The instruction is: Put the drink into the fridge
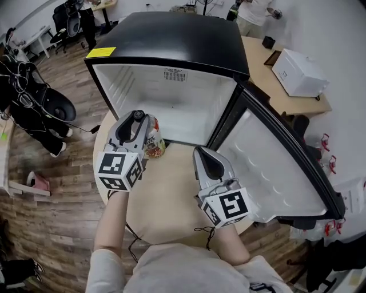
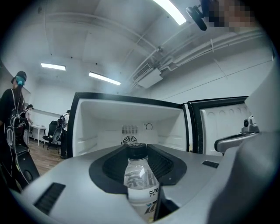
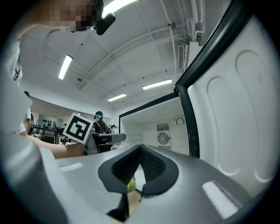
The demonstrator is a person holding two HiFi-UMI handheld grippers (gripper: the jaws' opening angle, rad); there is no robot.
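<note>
Not much to read here tbh. The clear plastic bottle with a black cap has a white label showing the Chinese characters 元气. The print on the yellow sticker on the black fridge is too small to read.

Clear plastic bottle; glossy black fridge; wood table.

White tee — grey left gripper, right gripper.

Bright even light, ceiling strip lights glaring, fisheye bending, dark vignetted corners
</note>
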